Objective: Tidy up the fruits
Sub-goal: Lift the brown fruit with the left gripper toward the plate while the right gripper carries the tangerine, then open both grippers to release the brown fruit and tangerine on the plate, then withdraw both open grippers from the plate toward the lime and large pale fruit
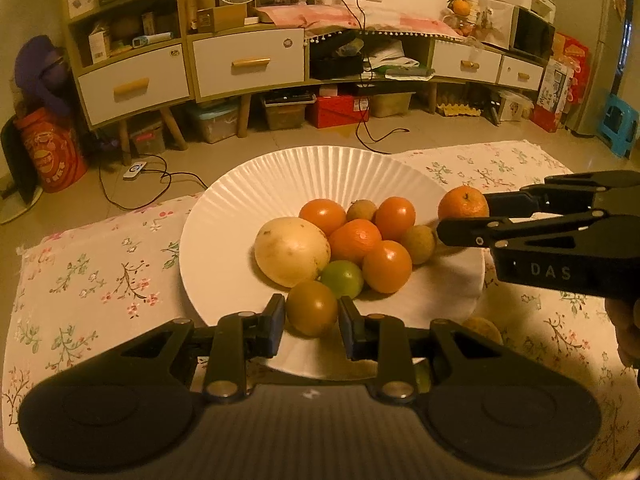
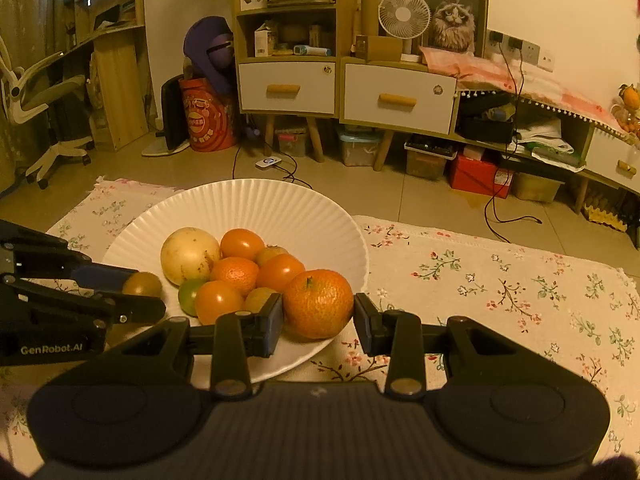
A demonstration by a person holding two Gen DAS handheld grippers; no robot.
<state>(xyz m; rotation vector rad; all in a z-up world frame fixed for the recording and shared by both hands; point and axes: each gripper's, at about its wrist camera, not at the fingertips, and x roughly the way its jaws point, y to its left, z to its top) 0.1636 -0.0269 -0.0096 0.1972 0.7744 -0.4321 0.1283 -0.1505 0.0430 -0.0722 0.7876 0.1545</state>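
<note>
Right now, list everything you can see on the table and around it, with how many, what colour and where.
plate: one, white, ribbed, on the tablecloth
tablecloth: one, cream with small flowers, covering the table
pale round fruit: one, cream-yellow, left side of the pile in the plate
smooth orange fruits: three, orange, in the pile
mandarin: one, orange, middle of the pile
lime: one, green, front of the pile
big mandarin: one, orange, between the right gripper's fingers at the plate's edge
brownish fruit: one, olive-brown, between the left gripper's fingers
cabinet: one, white drawers, behind
fan: one, white, on the cabinet
left gripper: black, shut on the brownish fruit
right gripper: black, shut on the big mandarin
</note>
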